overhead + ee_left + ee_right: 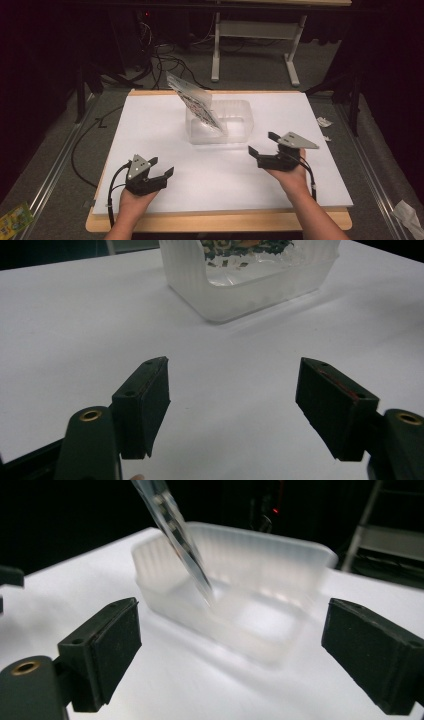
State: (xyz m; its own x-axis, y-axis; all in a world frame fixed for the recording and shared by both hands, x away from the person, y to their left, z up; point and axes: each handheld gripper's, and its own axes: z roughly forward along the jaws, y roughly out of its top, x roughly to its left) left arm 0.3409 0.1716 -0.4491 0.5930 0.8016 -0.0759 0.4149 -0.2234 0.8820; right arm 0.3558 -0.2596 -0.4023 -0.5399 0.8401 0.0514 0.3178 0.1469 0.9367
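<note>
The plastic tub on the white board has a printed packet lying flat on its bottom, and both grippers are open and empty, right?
Not quite. The printed packet is not lying flat: it stands tilted, its lower end inside the plastic tub and its upper end leaning out over the rim, as the high view shows. The rest holds: the left gripper and right gripper are open and empty.

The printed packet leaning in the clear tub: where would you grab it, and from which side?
Grip the packet by its upper end, which juts above the tub's rim at back-left. Coming from above looks safest, jaws across its thin flat faces; the lower end sits behind the tub walls.
</note>
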